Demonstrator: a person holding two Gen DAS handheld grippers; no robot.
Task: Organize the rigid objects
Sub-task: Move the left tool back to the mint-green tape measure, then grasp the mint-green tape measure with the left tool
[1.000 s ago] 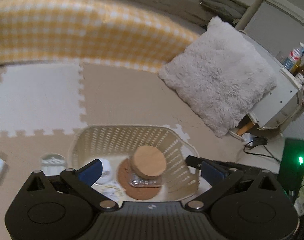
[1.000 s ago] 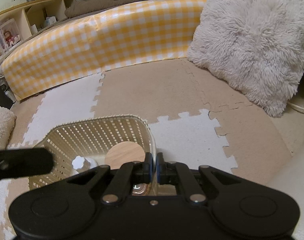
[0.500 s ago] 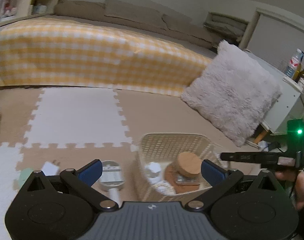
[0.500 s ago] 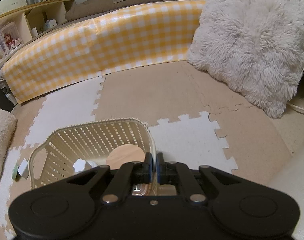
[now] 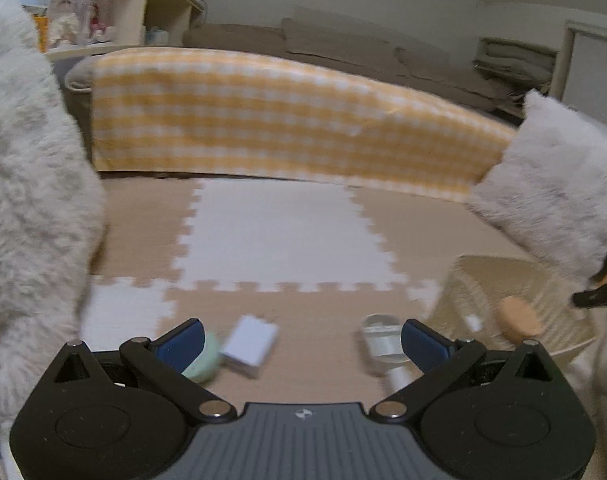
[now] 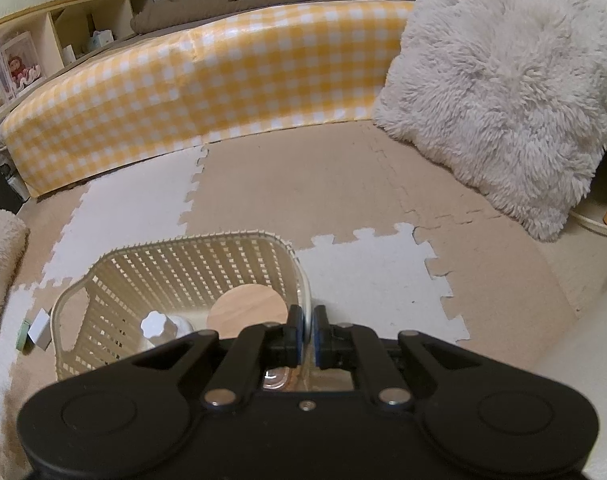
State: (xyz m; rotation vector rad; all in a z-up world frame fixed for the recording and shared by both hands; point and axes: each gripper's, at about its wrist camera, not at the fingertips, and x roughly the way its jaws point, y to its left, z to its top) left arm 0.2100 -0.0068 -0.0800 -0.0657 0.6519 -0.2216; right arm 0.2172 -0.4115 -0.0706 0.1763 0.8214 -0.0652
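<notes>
Left claw [image 5: 301, 338], fingers spread wide and empty, hangs at lower centre above a white box [image 5: 249, 340], a green disc [image 5: 202, 358] and a clear jar [image 5: 383, 340] on the floor mat; right claw [image 6: 306, 330] is clamped on the basket [image 6: 175, 252] rim at lower centre. Risk: that edge grip could tip the basket, spilling its wooden-lidded jar [image 6: 245, 311]. Compared with a second ago, the left view has swung from the basket to the loose items, while the right is unchanged.

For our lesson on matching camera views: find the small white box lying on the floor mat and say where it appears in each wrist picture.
Left wrist: the white box lies low and left of centre, between the open fingers, beside a green object.
Right wrist: the same box sits at the far left edge, just outside the basket.
Shared landmark: the yellow checked cover along the back.
</notes>
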